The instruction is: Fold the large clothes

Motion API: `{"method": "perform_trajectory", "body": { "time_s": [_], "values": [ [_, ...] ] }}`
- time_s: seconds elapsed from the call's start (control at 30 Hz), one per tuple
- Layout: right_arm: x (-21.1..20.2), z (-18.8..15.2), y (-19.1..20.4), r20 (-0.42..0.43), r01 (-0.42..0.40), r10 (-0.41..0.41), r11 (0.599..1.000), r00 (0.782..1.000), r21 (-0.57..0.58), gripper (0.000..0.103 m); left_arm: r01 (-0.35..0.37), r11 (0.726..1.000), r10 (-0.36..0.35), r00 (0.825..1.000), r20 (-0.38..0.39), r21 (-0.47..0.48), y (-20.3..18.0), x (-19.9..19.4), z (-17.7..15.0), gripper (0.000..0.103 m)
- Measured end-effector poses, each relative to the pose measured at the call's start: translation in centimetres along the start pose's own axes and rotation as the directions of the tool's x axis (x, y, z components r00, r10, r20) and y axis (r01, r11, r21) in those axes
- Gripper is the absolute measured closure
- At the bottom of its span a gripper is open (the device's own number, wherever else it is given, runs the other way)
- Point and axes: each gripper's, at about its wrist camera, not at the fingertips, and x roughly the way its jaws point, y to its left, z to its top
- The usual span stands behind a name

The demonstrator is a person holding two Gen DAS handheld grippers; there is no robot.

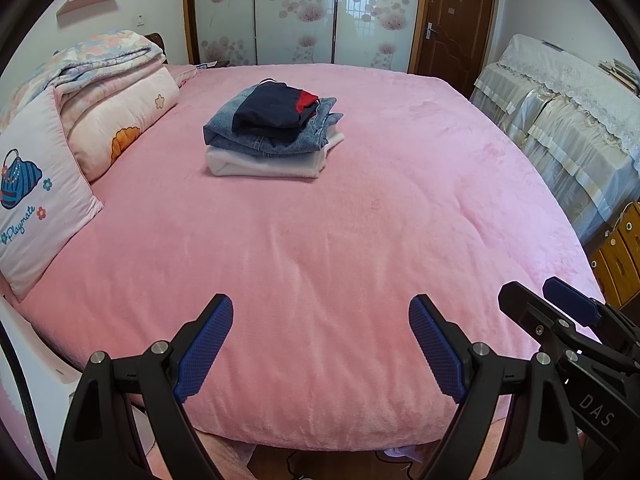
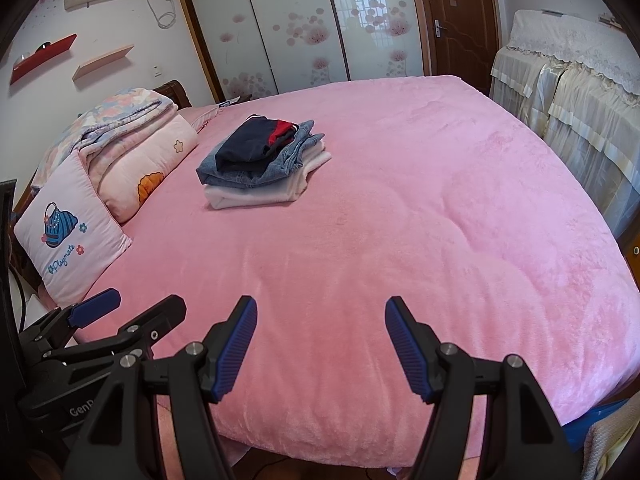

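A stack of folded clothes (image 1: 276, 132) lies on the pink bed (image 1: 320, 260): a navy and red garment on top, folded jeans under it, a white garment at the bottom. The stack also shows in the right wrist view (image 2: 262, 164). My left gripper (image 1: 320, 312) is open and empty above the bed's near edge, far from the stack. My right gripper (image 2: 320, 312) is open and empty beside it. The right gripper shows in the left wrist view (image 1: 536, 300), and the left gripper shows in the right wrist view (image 2: 136, 304).
A pink pillow (image 1: 36, 200) and folded quilts (image 1: 116, 96) lie at the bed's left side. Lace-covered furniture (image 1: 560, 120) stands along the right. Sliding wardrobe doors (image 1: 296, 12) and a brown door (image 1: 452, 20) are behind the bed.
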Motion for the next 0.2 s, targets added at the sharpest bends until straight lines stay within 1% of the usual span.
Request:
{"method": "perform_trajectory", "body": {
  "time_s": [0.2],
  "values": [
    [0.37, -0.41, -0.48, -0.009, 0.003, -0.002, 1.000, 1.000, 0.005, 0.036, 0.005, 1.000, -0.005, 1.000, -0.015, 0.000, 0.16, 0.41, 0.27, 0.015]
  ]
}}
